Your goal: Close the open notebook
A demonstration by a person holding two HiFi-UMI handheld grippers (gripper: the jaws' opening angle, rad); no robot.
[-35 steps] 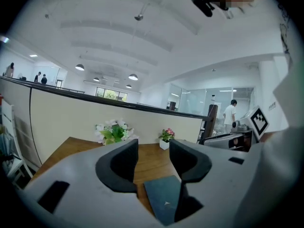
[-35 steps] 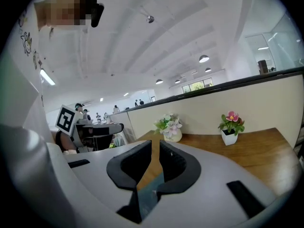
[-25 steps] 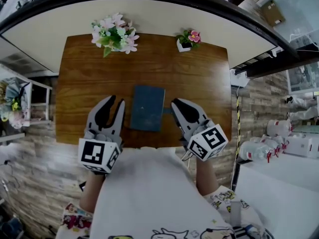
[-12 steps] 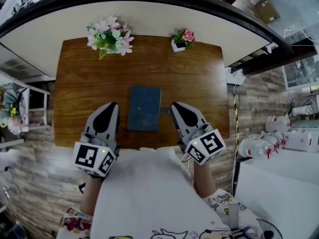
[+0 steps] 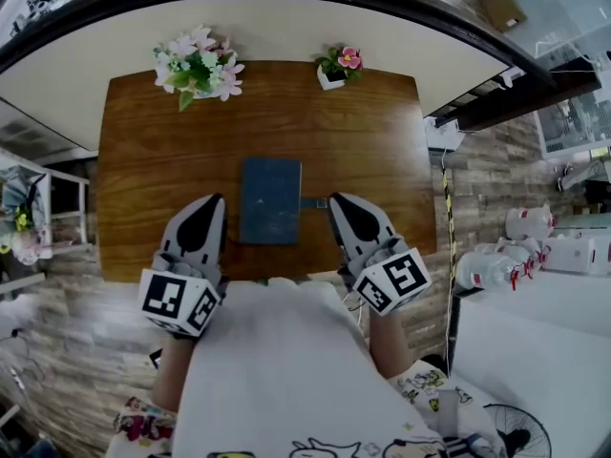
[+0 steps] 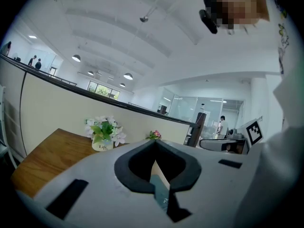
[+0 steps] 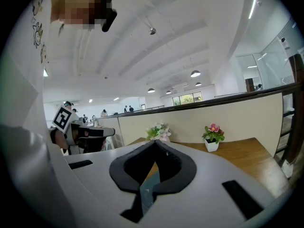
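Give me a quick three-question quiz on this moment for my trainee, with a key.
1. True or false: the notebook lies open on the table.
2. Where does the notebook lie in the head view?
A. Between the left gripper and the right gripper
B. To the left of both grippers
C. At the table's far edge
3. Fill in: the large bouquet shares the table's far edge with a small white pot that holds a ___ flower.

Key: 1 false, its cover is shut. 2 A. 3 pink.
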